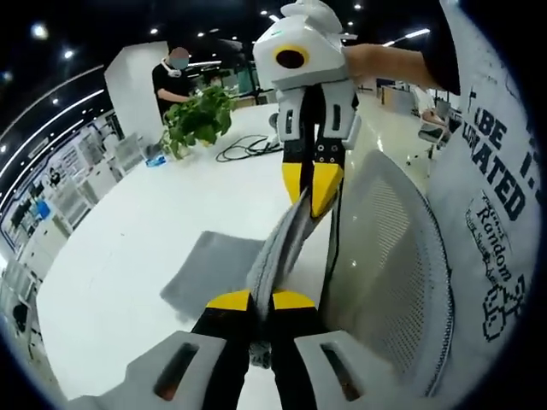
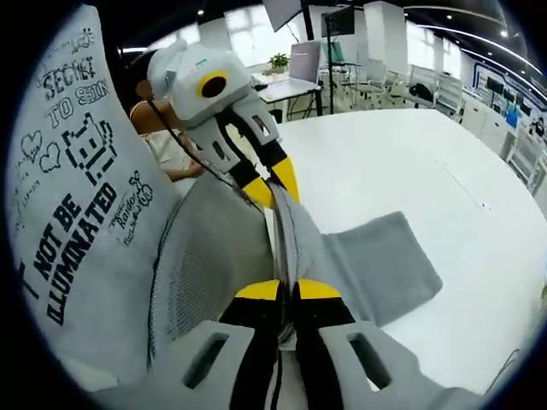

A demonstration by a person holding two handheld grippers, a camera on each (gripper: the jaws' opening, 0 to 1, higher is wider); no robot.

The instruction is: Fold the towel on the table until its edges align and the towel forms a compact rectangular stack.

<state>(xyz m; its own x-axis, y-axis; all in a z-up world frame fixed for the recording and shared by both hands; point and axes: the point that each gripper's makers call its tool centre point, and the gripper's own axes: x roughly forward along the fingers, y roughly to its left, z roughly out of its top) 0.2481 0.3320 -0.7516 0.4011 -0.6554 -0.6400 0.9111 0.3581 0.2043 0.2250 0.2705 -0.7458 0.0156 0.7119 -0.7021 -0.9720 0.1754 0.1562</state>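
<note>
A grey towel (image 1: 214,269) hangs stretched between my two grippers, its lower part trailing onto the white table (image 1: 128,248). My left gripper (image 1: 261,301) is shut on one end of the towel's edge. Across from it, the right gripper (image 1: 312,190) with yellow tips pinches the other end. In the right gripper view my right gripper (image 2: 288,290) is shut on the towel (image 2: 376,260), and the left gripper (image 2: 272,184) grips the far end. The edge between them is pulled taut above the table (image 2: 410,162).
A grey mesh chair back (image 1: 389,248) stands close beside the towel. The person's printed grey shirt (image 2: 68,196) is near. A potted plant (image 1: 198,118), a black cable (image 1: 248,147) and another person (image 1: 175,77) are at the table's far end.
</note>
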